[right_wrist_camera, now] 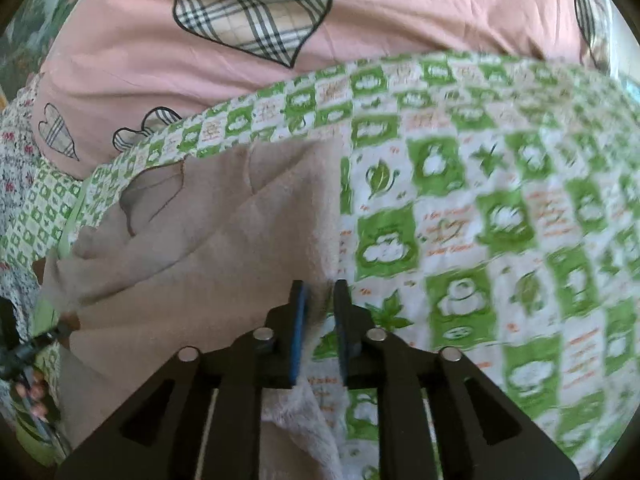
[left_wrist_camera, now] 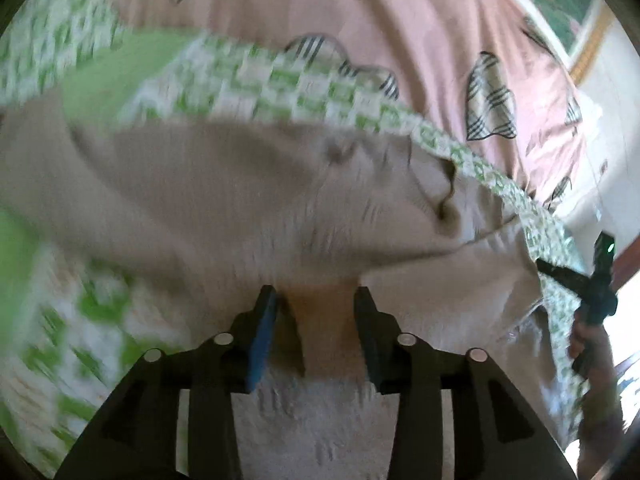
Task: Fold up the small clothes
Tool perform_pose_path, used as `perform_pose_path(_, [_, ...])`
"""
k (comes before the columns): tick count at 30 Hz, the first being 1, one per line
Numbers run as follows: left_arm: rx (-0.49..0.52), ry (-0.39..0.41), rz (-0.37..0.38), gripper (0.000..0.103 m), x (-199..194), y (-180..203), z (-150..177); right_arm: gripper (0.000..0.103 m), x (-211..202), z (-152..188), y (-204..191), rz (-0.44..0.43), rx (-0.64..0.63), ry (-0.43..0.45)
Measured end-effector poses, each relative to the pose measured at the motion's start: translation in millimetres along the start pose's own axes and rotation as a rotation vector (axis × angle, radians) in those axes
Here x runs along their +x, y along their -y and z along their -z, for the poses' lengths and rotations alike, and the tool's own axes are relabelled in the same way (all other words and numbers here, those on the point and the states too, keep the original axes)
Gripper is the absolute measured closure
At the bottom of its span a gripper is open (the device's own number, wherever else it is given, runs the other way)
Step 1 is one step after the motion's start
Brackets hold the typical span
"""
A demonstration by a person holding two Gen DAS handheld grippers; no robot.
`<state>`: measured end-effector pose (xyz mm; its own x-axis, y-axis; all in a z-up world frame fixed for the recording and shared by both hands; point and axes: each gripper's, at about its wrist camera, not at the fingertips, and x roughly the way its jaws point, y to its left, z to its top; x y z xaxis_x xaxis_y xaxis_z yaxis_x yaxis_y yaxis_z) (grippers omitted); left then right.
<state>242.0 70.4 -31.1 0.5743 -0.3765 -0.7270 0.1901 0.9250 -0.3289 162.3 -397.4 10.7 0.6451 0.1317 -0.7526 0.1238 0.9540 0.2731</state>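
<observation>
A beige fleece garment [left_wrist_camera: 224, 200] lies on a green-and-white patterned sheet [left_wrist_camera: 280, 80]. In the left wrist view my left gripper [left_wrist_camera: 316, 300] straddles a raised fold of the garment with its jaws apart, not pinching it. In the right wrist view the same garment [right_wrist_camera: 192, 248] lies to the left on the sheet [right_wrist_camera: 480, 208]. My right gripper [right_wrist_camera: 320, 292] has its jaws narrowly apart over the garment's right edge, with fleece between the pads. The right gripper also shows in the left wrist view [left_wrist_camera: 592, 280], at the garment's far right edge.
A pink duvet with plaid hearts [right_wrist_camera: 248, 12] lies beyond the patterned sheet, also in the left wrist view [left_wrist_camera: 400, 20]. A floral cloth [right_wrist_camera: 16, 152] lies at the far left. The person's hand [left_wrist_camera: 588, 352] holds the right gripper.
</observation>
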Motion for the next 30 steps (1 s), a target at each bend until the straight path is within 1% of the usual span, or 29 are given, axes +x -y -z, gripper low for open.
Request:
perform_pose_path(1, [0.045, 0.016, -0.019, 0.053, -2.1, 4.8, -11.0, 0.046, -4.7, -4.3, -3.3, -0.01, -0.019, 0.017])
perform_pose_path(2, [0.073, 0.024, -0.032, 0.048, -1.7, 8.4, -18.8, 0.037, -8.8, -9.8, -9.7, -0.02, -0.049, 0.038])
perform_pose_path(3, [0.106, 0.032, -0.053, 0.045, 0.2, 13.4, -28.7, 0.029, -10.0, -15.1, -16.5, -0.03, -0.08, 0.052])
perform_pose_path(5, [0.207, 0.042, -0.101, 0.032, 9.2, 25.2, -51.8, 0.029, -5.5, -28.2, -32.3, -0.034, -0.144, 0.068])
perform_pose_path(7, [0.309, 0.036, -0.114, 0.027, 23.3, 34.3, -75.6, 0.029, 8.5, -42.2, -45.3, -0.038, -0.199, 0.055])
perform_pose_path(10, [0.407, 0.006, -0.102, 0.027, 46.2, 39.1, -100.8, 0.029, 36.0, -61.2, -66.6, -0.045, -0.305, 0.023])
perform_pose_path(13, [0.493, -0.073, -0.07, 0.027, 70.9, 38.1, -119.9, 0.029, 60.5, -75.7, -83.7, -0.064, -0.4, -0.008])
perform_pose_path(14, [0.521, -0.11, -0.056, 0.027, 79.3, 37.7, -122.9, 0.029, 66.7, -79.7, -88.0, -0.08, -0.419, -0.017])
perform_pose_path(16, [0.576, -0.154, -0.068, 0.027, 94.7, 39.6, -123.9, 0.029, 80.4, -86.8, -93.0, -0.108, -0.454, -0.044])
perform_pose_path(17, [0.608, -0.176, -0.075, 0.027, 103.2, 40.4, -123.5, 0.029, 88.8, -90.4, -95.4, -0.109, -0.474, -0.058])
perform_pose_path(19, [0.63, -0.209, -0.08, 0.027, 114.8, 39.5, -121.2, 0.028, 106.8, -96.8, -95.8, -0.091, -0.501, -0.092])
perform_pose_path(21, [0.651, -0.242, -0.097, 0.031, 127.6, 37.6, -118.5, 0.028, 120.8, -99.2, -92.1, -0.087, -0.495, -0.141])
perform_pose_path(22, [0.654, -0.264, -0.103, 0.043, 133.2, 35.1, -115.5, 0.028, 126.2, -99.1, -90.0, -0.09, -0.489, -0.159])
perform_pose_path(23, [0.653, -0.278, -0.093, 0.05, 136.5, 32.4, -112.8, 0.028, 129.4, -96.7, -87.8, -0.093, -0.489, -0.168])
perform_pose_path(24, [0.654, -0.269, -0.084, 0.053, 135.7, 31.2, -110.9, 0.028, 130.4, -94.0, -86.4, -0.094, -0.496, -0.165])
perform_pose_path(25, [0.658, -0.256, -0.08, 0.064, 134.3, 30.9, -109.4, 0.028, 129.2, -90.4, -86.5, -0.092, -0.51, -0.154])
perform_pose_path(26, [0.656, -0.243, -0.087, 0.082, 132.8, 29.6, -108.9, 0.031, 127.8, -86.1, -88.2, -0.08, -0.528, -0.144])
perform_pose_path(27, [0.647, -0.227, -0.099, 0.088, 130.8, 28.0, -109.1, 0.052, 127.6, -83.8, -89.3, -0.063, -0.539, -0.14])
perform_pose_path(28, [0.634, -0.206, -0.109, 0.094, 127.8, 26.6, -110.2, 0.08, 127.3, -82.7, -88.1, -0.028, -0.528, -0.14])
perform_pose_path(29, [0.623, -0.164, -0.145, 0.097, 122.5, 27.1, -111.8, 0.092, 125.9, -85.6, -85.1, -0.029, -0.492, -0.137])
perform_pose_path(30, [0.624, -0.124, -0.182, 0.097, 116.1, 30.7, -112.0, 0.094, 121.3, -89.5, -81.4, -0.043, -0.445, -0.125])
